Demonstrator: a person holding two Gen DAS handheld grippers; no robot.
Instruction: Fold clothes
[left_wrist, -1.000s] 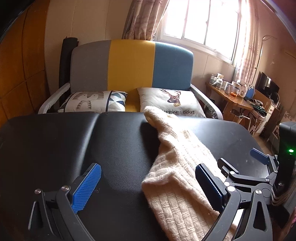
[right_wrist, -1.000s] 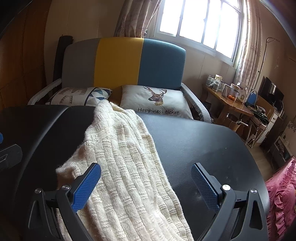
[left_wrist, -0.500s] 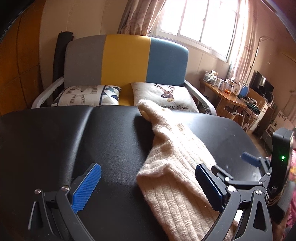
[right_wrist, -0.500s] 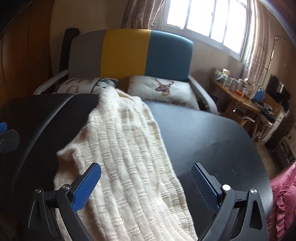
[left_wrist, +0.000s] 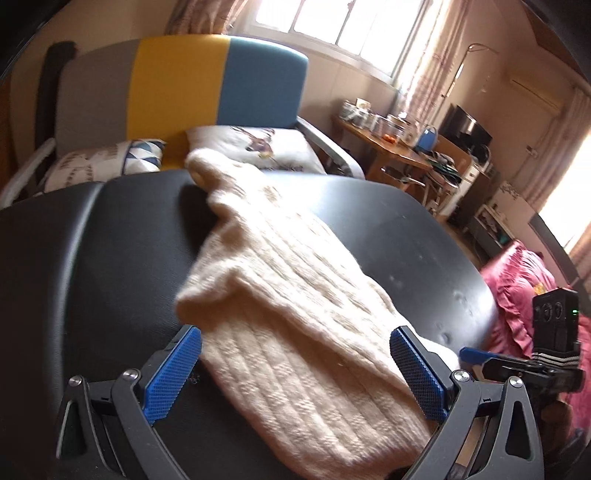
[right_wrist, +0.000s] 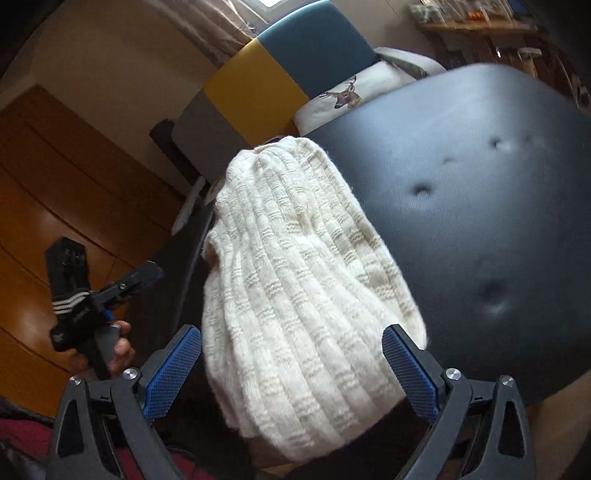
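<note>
A: Left gripper (left_wrist: 295, 373) first. Spread wide, blue pads (left_wrist: 173, 373) on either side of the near end of the sweater (left_wrist: 288, 288), nothing pinched.

B: Same on the right gripper (right_wrist: 291, 369): spread wide, sweater (right_wrist: 295, 280) lying in the gap between its pads (right_wrist: 410, 373), not squeezed.

A: And the sweater itself? Cream knit, ribbed, stretched out long across the black padded table (left_wrist: 92, 240), far end reaching the table's back edge.

B: Near end hanging past the front edge of the table (right_wrist: 480, 184) in the right view. Bunched and narrow rather than spread flat.

A: Behind the table, a sofa (left_wrist: 207, 85) with a grey, yellow and blue back. Two cushions on it, the deer cushion (left_wrist: 258, 147) just behind the sweater's far end.

B: Seen too from the right: deer cushion (right_wrist: 347, 96) peeking over the table's back edge.

A: Right gripper (left_wrist: 517, 363) at the lower right of the left view, off the table's corner, beside a pink bedspread (left_wrist: 517, 280).

B: Left gripper (right_wrist: 110, 291) at the left of the right view, held by a hand (right_wrist: 118, 350), in front of brown wooden panels (right_wrist: 55, 184). Too edge-on there to judge its opening.
</note>
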